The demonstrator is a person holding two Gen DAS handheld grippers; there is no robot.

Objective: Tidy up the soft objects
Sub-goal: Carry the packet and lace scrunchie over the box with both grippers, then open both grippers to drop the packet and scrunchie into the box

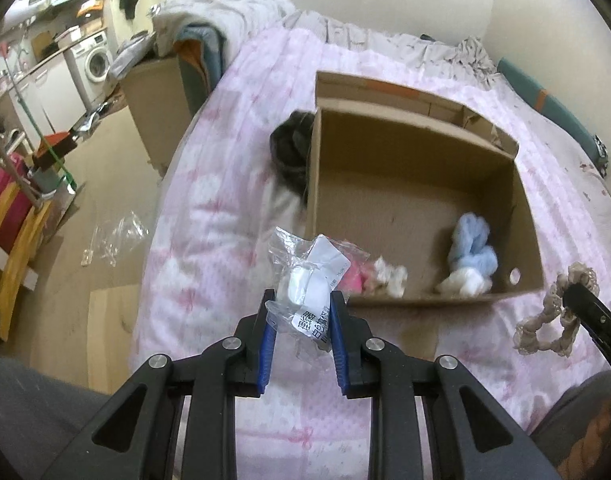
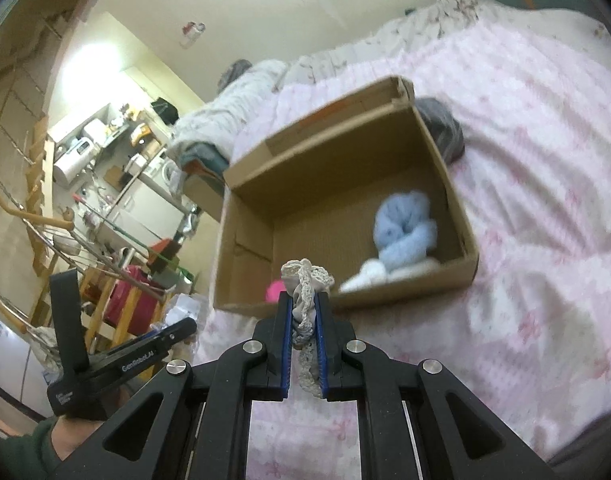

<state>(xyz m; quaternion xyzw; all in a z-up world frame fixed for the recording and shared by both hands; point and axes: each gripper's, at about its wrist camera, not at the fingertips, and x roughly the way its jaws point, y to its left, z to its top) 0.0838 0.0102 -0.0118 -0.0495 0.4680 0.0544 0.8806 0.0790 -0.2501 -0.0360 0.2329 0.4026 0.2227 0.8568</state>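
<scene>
Left wrist: fingers (image 1: 299,300) clamp plastic packet (image 1: 311,276).

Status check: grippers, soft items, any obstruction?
Left gripper shut on clear packet. Right gripper shut on lace scrunchie. Cardboard box ahead, open, unobstructed.

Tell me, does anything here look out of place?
Yes: a dark fuzzy bundle lies on the pink bedspread, wedged against the outside of the cardboard box, while other soft items sit inside.
</scene>
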